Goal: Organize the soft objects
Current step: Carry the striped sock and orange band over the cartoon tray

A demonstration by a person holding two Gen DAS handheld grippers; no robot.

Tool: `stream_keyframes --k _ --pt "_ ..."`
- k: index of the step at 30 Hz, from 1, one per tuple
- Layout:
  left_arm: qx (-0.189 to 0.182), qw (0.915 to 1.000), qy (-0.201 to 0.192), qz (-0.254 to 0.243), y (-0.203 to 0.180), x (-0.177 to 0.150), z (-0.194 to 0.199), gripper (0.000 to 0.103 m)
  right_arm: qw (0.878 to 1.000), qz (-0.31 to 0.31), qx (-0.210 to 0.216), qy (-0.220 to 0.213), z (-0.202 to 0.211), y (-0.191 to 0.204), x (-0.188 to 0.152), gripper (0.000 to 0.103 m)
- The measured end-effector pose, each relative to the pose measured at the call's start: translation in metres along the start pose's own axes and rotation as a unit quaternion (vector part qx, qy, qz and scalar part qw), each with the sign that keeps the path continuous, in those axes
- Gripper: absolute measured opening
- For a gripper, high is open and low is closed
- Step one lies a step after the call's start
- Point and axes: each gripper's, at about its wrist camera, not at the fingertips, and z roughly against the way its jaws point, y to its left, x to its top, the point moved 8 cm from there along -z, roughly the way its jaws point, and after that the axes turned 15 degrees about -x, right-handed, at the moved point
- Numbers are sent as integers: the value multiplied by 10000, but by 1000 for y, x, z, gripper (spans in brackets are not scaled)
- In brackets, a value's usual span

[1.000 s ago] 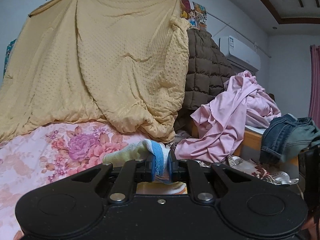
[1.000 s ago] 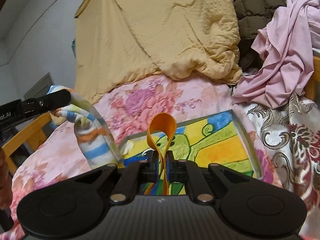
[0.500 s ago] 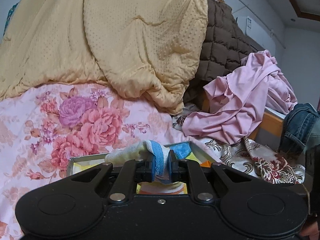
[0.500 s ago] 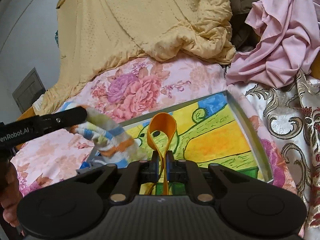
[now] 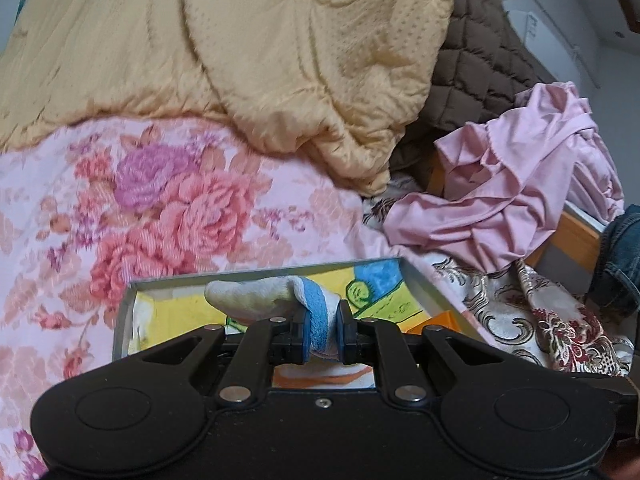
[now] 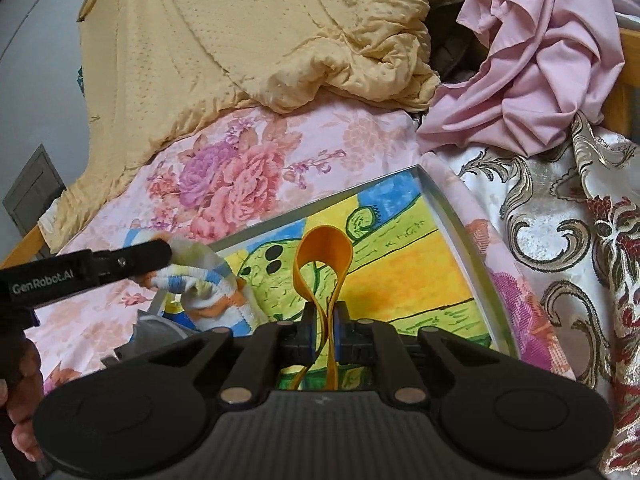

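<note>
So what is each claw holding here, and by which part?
Left claw: striped sock, pinched across a blue stripe. Right claw: orange band, pinched low, loop standing above.

left hand-held gripper (image 5: 323, 334) lowered | striped sock (image 6: 208, 288) now over tray (image 6: 472, 240) | right hand-held gripper (image 6: 322, 334) closer

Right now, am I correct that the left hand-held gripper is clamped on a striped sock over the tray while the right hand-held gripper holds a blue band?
Not quite: the band is orange, not blue, as the right wrist view shows it looped up from the right hand-held gripper. The rest holds: the left hand-held gripper is clamped on the striped sock over the tray.
</note>
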Motion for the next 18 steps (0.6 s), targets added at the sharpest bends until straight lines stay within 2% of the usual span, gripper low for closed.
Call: stream_keyframes --k 6,14,18 --pt "12 9994 169 296 9 -8 -6 13 9999 -66 52 88 -2 0 -1 9" --pt "60 9993 254 283 11 -11 -8 14 10000 -29 -13 80 -2 -2 0 10" --pt "101 9994 318 122 10 -10 -14 14 10000 -29 -29 51 -4 -3 2 10"
